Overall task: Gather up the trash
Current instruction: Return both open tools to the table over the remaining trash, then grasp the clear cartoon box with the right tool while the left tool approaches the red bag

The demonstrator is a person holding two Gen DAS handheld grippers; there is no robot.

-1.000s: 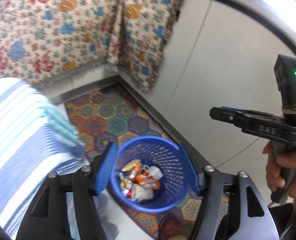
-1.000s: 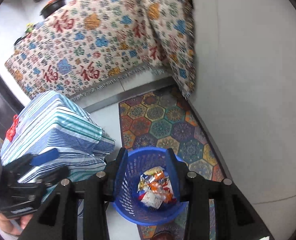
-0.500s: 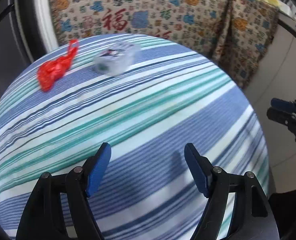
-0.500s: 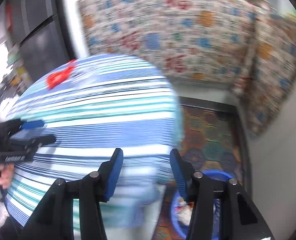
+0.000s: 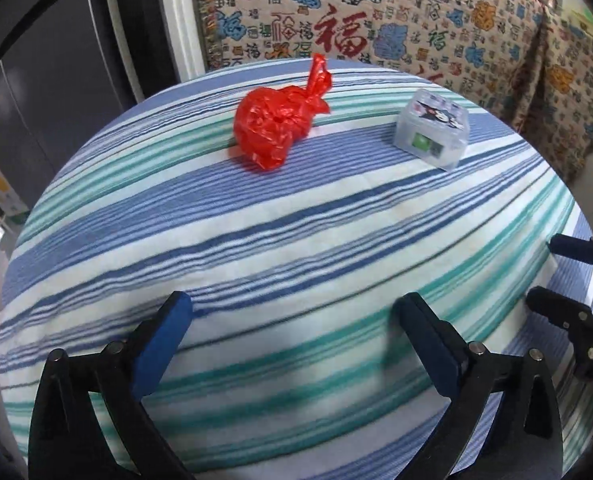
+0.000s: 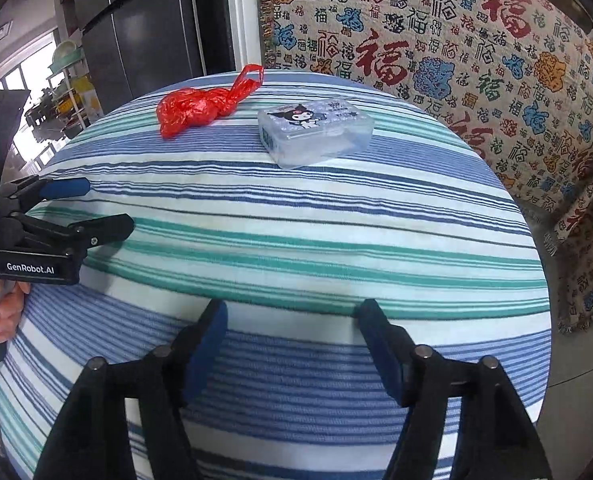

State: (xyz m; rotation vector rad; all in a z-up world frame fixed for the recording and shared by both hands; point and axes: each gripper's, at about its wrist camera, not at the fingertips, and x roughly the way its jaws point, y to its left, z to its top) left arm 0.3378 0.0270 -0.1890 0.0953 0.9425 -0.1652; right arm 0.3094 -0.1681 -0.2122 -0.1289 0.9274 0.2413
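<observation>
Trash: one red bag [image 5: 278, 126], one clear box [image 5: 432, 132] | both tools opening, empty

counter [image 6: 296, 240]: blue-green striped cloth | behind: patterned throw [image 6: 476, 60] with red characters | left: dark fridge [image 6: 136, 20], white door frame [image 6: 244, 12] | far left: daylit shelf rack [image 6: 70, 80]

- A round table [image 5: 296, 240] covered with a cloth striped in blue, green and white.
- A crumpled red plastic bag [image 5: 276, 120] lies on it toward the far edge.
- A small clear plastic box [image 5: 432, 130] with a cartoon sticker sits near the bag, apart from it.
</observation>
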